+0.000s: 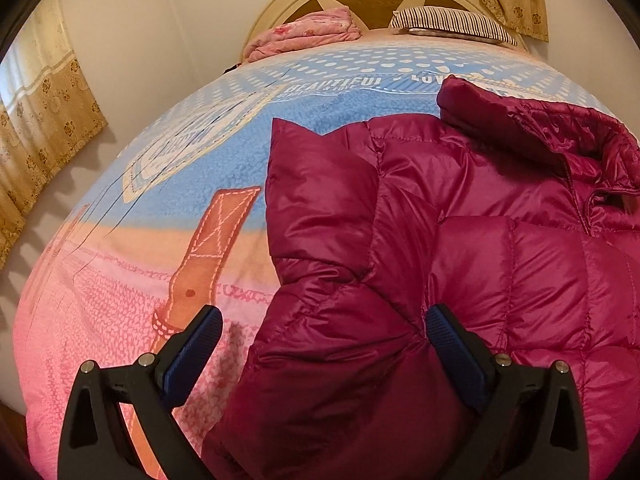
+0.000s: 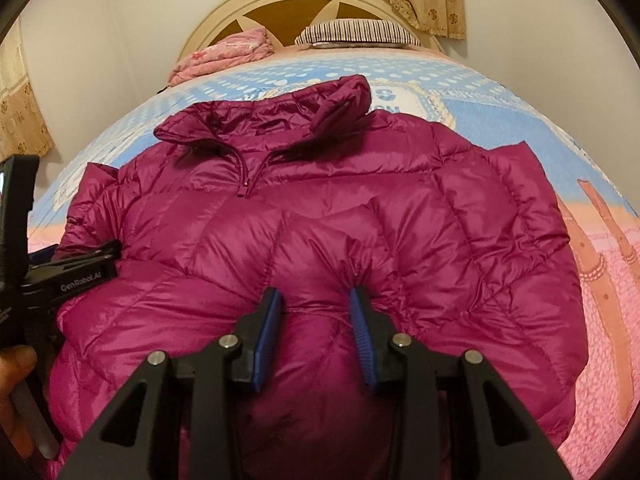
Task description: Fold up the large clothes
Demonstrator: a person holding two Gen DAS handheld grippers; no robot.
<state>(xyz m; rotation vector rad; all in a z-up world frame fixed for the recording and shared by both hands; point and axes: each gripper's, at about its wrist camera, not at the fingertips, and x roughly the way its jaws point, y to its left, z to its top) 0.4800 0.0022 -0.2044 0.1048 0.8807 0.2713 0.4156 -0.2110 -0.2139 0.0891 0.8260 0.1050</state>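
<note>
Magenta puffer jacket [image 2: 320,216] lies front-up on the bed [image 1: 120,280]. Right claw [image 2: 316,312] is clenched on a puffed fold of its lower front; left claw [image 1: 324,332] gapes released, straddling the sleeve edge. Risk: slick shell slips out, or the uneven grab skews the fold.

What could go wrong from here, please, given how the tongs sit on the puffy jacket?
1. The right tongs pinch only a small pucker of the slick magenta jacket; it may slip out when lifted.
2. The left tongs stand open around the sleeve edge, so the two sides may lift unevenly.
3. The hood is bunched, so a fold could trap it crooked.
</note>
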